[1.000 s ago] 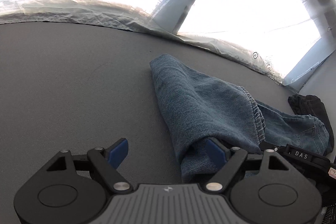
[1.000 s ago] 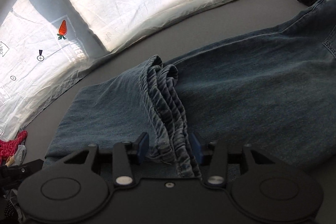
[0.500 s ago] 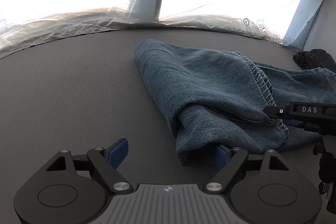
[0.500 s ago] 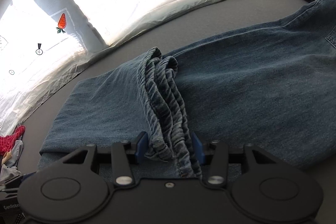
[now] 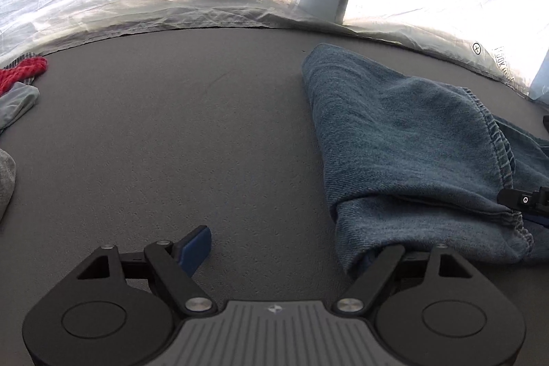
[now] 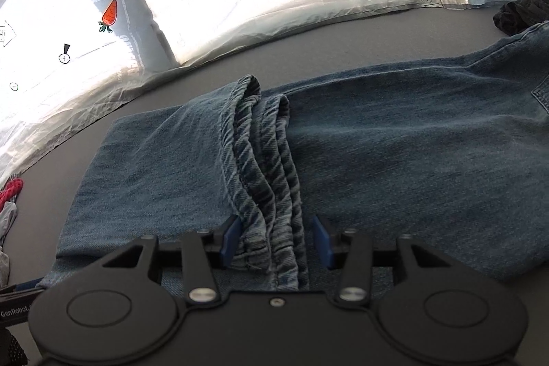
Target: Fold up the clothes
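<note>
**Folding jeans, hem end doubled back**

Jeans point(image 6: 394, 153) lie flat on the grey table point(image 5: 171, 132), leg end turned back over the legs, likely to halve the length. Right gripper point(image 6: 274, 239): jaws half spread, bunched hems between them; contact with the pads unclear. Left gripper point(image 5: 284, 246): jaws wide, one finger tucked under the fold edge, the other on bare table.

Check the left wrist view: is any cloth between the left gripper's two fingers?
No: the left gripper stands open over bare grey table, beside the jeans.
</note>
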Demonstrator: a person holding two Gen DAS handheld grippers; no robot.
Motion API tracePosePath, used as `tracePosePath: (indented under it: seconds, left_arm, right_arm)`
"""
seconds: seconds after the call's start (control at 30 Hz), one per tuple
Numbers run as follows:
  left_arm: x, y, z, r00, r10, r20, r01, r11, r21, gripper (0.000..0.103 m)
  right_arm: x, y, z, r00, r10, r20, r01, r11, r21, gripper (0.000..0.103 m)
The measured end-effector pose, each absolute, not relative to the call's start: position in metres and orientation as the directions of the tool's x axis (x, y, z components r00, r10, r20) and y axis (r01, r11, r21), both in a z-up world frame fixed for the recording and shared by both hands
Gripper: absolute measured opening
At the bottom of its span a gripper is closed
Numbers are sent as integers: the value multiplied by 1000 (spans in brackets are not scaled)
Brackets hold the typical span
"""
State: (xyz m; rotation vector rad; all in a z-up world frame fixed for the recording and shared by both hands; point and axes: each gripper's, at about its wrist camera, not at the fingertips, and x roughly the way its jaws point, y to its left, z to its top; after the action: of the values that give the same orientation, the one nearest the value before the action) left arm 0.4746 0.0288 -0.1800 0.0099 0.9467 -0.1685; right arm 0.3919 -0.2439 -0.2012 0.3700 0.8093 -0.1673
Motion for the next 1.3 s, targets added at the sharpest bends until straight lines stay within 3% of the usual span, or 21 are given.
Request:
tracePosePath:
  seconds: [0.2, 0.37, 0.77, 0.87, 1.03, 1.3]
  left_arm:
    - [463, 43, -170, 549, -172, -818, 159, 982, -100, 83]
    - [441, 53, -161, 562, -109, -820, 76, 994, -79, 82]
    - [394, 31, -127, 638, -87, -765, 6, 994, -108, 83]
    - [390, 22, -126, 631, -102, -769, -14, 990, -143, 83]
    - [399, 11, -123, 645, -115, -755, -27, 985, -173, 85]
    - [459, 9, -128, 654, -145, -742, -6, 980, -197, 86]
  right_arm:
    - [389, -246, -200, 675, 14, -738, 254, 934, 250, 48]
    - [378, -248, -199, 639, 37, -768, 250, 935, 253, 62]
    - [297, -288, -188, 625, 26, -780, 266, 933, 244, 61]
    - [286, -307, -179, 642, 38, -766, 273, 922, 275, 55]
    - [295, -335, -170, 680, 107, -725, 297, 864, 406, 24]
    - [357, -336, -177, 692, 206, -692, 253, 829, 499, 23]
